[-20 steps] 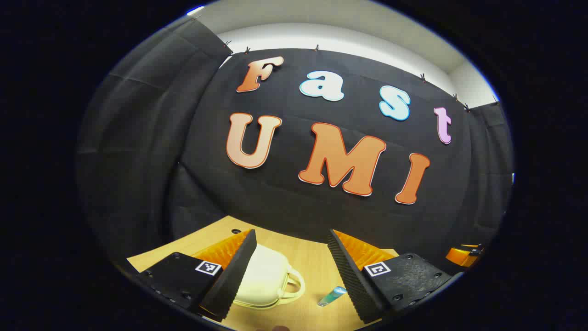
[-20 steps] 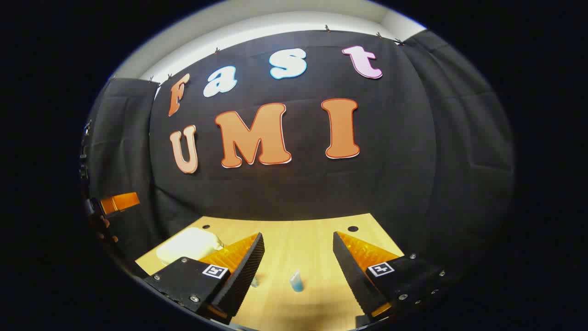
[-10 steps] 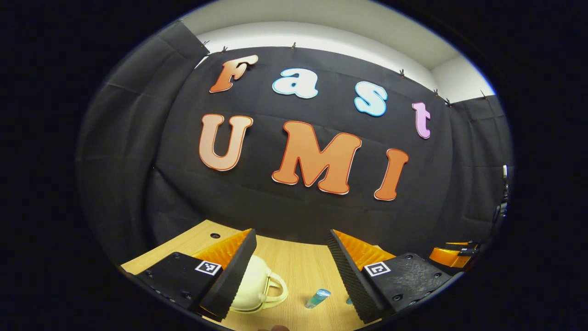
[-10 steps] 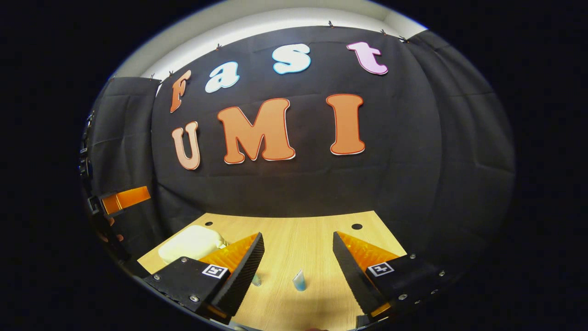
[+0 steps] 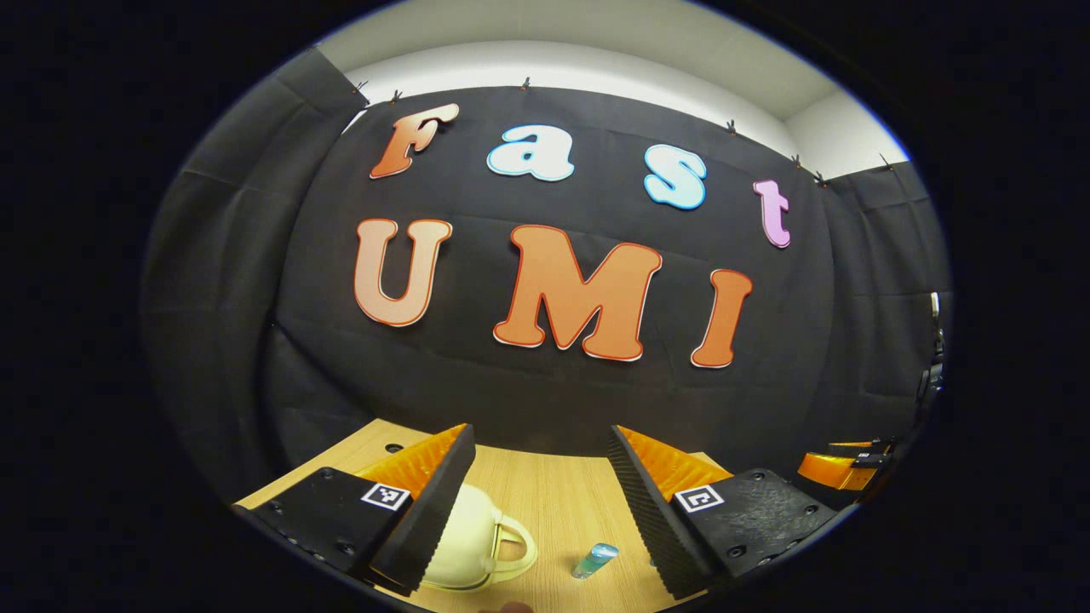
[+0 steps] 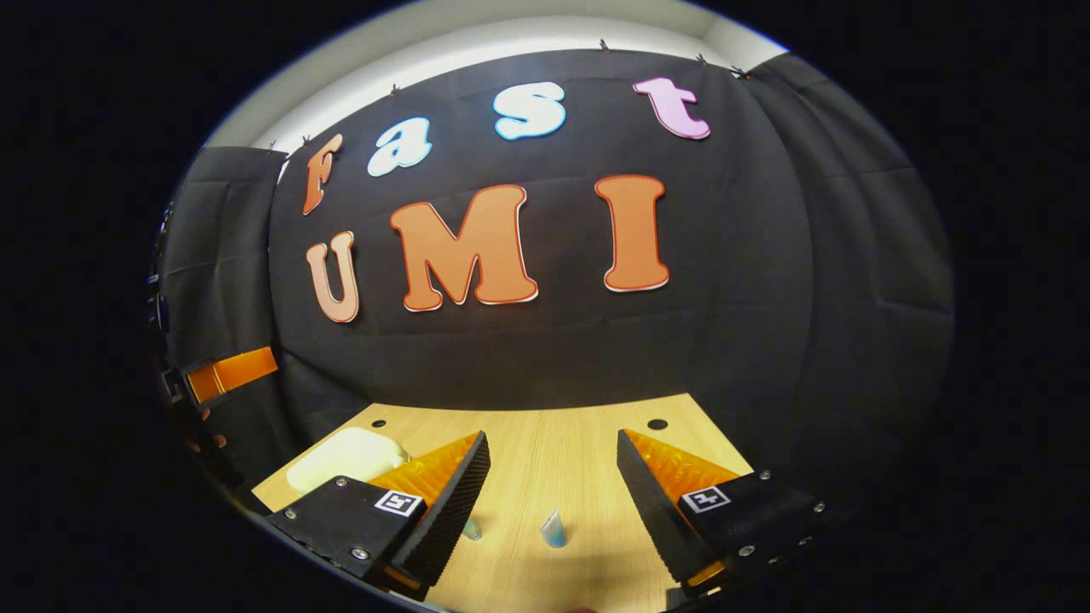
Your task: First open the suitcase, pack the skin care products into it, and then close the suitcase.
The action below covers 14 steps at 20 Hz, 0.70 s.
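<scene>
So the suitcase is this little cream-coloured case with a loop handle, sitting closed on the wooden table. In the left gripper view it's low down, partly tucked behind that gripper's own left finger, handle pointing toward the middle of the table. In the right gripper view the same case sits off to the left, well apart from that gripper. Makes sense to me: left hand is lined up for the case, since opening comes first.

The skin care stuff is out on the bare wood. There's a small blue-green bottle lying just beside the case's handle side, and in the right gripper view a little blue tube stands between the fingers but farther out, plus another small bottle peeking past the left finger. My guess is the right hand is parked over the products so it can grab them once the lid is up.

Left gripper: fingers spread wide, nothing between them. Right gripper: same deal, released and empty. Each one hangs above the table, touching nothing.

Compared with a second ago, the left view has swung so the case slid further behind the finger and the bottle sits a bit more central. The right view barely changed, just a slight tilt. Nothing on the table has moved.
</scene>
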Motion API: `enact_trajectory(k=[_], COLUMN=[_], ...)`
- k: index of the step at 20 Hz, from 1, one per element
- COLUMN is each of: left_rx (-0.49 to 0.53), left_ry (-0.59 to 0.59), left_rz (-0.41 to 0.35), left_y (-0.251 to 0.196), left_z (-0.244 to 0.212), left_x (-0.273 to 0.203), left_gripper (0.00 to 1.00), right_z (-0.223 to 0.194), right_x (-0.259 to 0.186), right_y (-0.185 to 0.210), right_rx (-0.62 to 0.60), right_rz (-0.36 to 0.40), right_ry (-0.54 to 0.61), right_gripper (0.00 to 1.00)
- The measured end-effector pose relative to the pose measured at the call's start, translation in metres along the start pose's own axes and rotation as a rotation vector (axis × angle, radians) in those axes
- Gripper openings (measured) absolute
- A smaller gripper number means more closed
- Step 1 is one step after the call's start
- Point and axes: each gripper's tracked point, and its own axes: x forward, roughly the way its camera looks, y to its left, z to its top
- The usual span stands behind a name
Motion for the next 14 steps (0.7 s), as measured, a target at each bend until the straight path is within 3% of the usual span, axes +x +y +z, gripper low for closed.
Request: enact_trajectory(k=[2,3,5,6,7,10,14], left_rx=[0.036,0.039,0.015,0.020,0.057,0.219,0.480], left_ry=[-0.009,-0.027,-0.010,0.006,0.015,0.024,0.026], left_rz=[0.011,0.014,0.021,-0.014,-0.032,0.023,0.028], left_y=[0.005,0.008,0.009,0.003,0.002,0.016,0.015], left_z=[-0.001,-0.001,-0.011,-0.019,-0.023,-0.032,-0.056], left_x=[0.005,0.006,0.011,0.011,0.011,0.016,0.020], left_gripper=[0.97,0.97,0.97,0.97,0.97,0.97,0.98], right_z=[0.003,0.001,-0.014,-0.019,-0.021,-0.037,-0.041], right_x=[0.004,0.003,0.000,-0.002,-0.002,-0.001,0.000], right_y=[0.000,-0.005,-0.012,-0.012,-0.011,-0.013,-0.021], right_rx=[-0.025,-0.041,-0.038,-0.017,-0.003,-0.009,0.007], right_rz=[-0.007,-0.023,-0.060,-0.063,-0.067,-0.078,-0.090], right_ry=[-0.006,-0.014,0.012,0.016,0.016,0.061,0.070], right_gripper=[0.95,1.00,0.95,0.95,0.95,0.95,0.95])
